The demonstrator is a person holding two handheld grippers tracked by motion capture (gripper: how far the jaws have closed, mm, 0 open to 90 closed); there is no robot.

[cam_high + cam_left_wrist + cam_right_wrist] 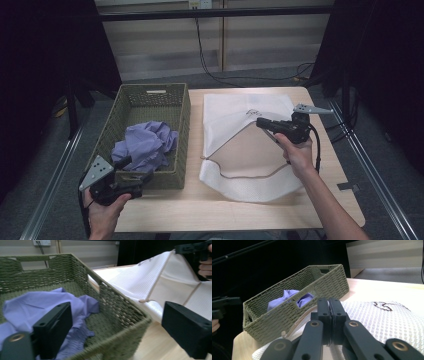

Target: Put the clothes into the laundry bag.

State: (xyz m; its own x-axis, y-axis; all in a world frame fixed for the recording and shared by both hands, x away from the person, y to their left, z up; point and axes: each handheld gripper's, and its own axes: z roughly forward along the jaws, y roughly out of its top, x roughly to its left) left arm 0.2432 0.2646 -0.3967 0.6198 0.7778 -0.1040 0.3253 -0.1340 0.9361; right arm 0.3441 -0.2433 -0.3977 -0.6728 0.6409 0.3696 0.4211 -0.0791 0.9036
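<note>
A green woven basket stands on the left of the table with a crumpled purple cloth inside. Beside it on the right lies a white mesh bag with a tan-trimmed mouth. My right gripper is shut on the bag's upper rim and holds the mouth lifted open toward the basket. My left gripper is open at the basket's near right corner, its jaws straddling the rim, with one jaw over the purple cloth.
The pale wooden table has a bare strip along its front and right edges. A black cable runs over the floor behind it. Metal rails flank both sides, and dark drapes stand at the far left and right.
</note>
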